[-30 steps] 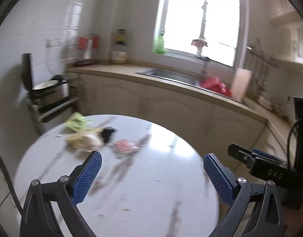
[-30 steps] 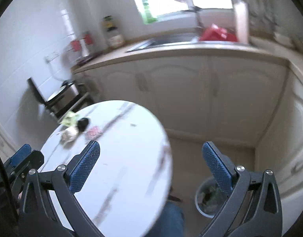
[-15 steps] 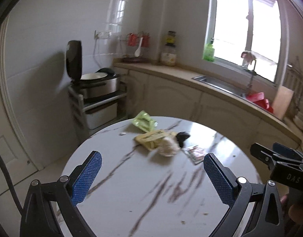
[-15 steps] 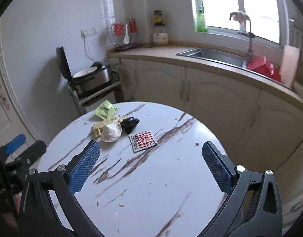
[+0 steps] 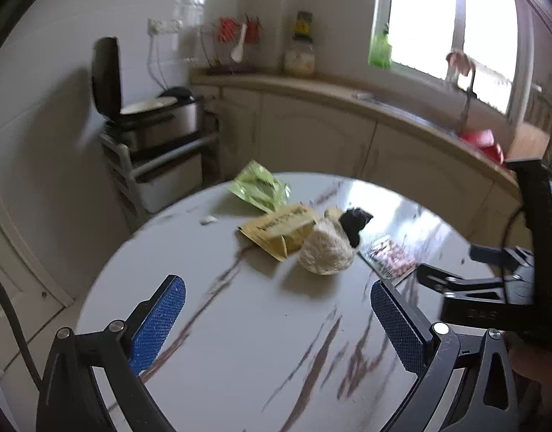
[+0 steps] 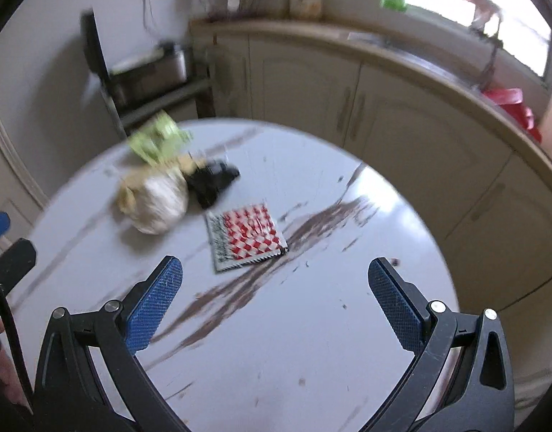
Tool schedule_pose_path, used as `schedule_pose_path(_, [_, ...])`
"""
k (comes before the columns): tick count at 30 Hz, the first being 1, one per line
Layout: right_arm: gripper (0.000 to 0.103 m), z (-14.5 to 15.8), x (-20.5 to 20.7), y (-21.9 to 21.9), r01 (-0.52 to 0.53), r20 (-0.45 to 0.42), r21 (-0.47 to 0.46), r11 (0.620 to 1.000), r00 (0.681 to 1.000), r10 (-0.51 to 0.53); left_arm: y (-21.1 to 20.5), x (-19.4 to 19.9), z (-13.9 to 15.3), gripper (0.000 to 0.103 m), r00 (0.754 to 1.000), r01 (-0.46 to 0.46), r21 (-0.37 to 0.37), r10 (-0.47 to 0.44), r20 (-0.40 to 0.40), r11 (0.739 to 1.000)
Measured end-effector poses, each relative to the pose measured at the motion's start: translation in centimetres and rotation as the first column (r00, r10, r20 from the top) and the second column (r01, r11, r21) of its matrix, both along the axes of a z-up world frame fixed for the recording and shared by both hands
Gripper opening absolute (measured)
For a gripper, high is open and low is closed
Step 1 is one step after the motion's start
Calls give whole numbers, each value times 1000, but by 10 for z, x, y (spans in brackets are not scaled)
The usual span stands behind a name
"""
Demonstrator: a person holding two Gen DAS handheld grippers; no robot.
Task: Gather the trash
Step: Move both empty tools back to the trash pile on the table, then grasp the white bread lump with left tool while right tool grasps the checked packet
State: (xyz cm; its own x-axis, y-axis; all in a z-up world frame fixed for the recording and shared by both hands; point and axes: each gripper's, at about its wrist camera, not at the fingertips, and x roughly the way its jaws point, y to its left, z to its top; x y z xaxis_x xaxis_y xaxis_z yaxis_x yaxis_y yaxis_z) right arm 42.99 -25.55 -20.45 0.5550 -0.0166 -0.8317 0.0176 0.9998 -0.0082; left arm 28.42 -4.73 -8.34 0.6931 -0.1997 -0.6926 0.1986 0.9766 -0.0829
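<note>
Hovering | I held both grippers, left (image 5: 277,318) and right (image 6: 275,300), spread, empty | wrappers (image 6: 245,232) on table (image 6: 276,342) all uncollected

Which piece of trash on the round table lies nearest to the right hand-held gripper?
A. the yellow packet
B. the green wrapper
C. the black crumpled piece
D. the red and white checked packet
D: in the right wrist view the red and white checked packet lies just ahead of the open right hand-held gripper, with the other pieces farther back.
</note>
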Motion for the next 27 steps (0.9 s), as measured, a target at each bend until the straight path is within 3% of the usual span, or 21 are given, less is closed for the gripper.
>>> schedule_pose_path(6, [98, -42, 42, 3, -64, -86, -18, 998, 994, 63, -4, 42, -19, 102, 999, -10, 0, 10, -53, 1000])
schedule_pose_path(8, [92, -52, 47, 6, -84, -104, -13, 996, 991, 82, -9, 51, -25, 102, 998, -2, 8, 2, -62, 1000])
schedule_pose_path(12, [91, -55, 46, 5, -120, -59, 16, 993, 991, 121, -25, 71, -36, 102, 997, 26, 20, -25, -71, 999])
schedule_pose_path(13, [82, -54, 46, 5, -133, -51, 18, 991, 990, 133, -30, 76, -36, 102, 997, 34, 22, -32, -71, 999])
schedule_pose_path(14, [63, -52, 47, 5, -145, -40, 17, 989, 989, 145, -35, 82, -38, 102, 997, 40, 21, -38, -71, 999])
schedule_pose_path(16, [43, -47, 48, 3, -158, -35, 17, 987, 987, 159, -45, 94, -41, 102, 996, 55, 18, -53, -70, 998])
schedule_pose_path(20, [34, -44, 47, -5, -197, -41, 33, 980, 979, 198, -67, 116, -52, 102, 993, 91, 35, -88, -75, 995])
schedule_pose_path(25, [31, -43, 40, -28, -167, -27, 105, 980, 985, 171, -97, 147, -73, 102, 988, 134, 117, -123, -99, 984])
schedule_pose_path(27, [30, -43, 38, -36, -157, -26, 133, 979, 986, 162, -104, 158, -81, 97, 985, 139, 141, -123, -119, 980])
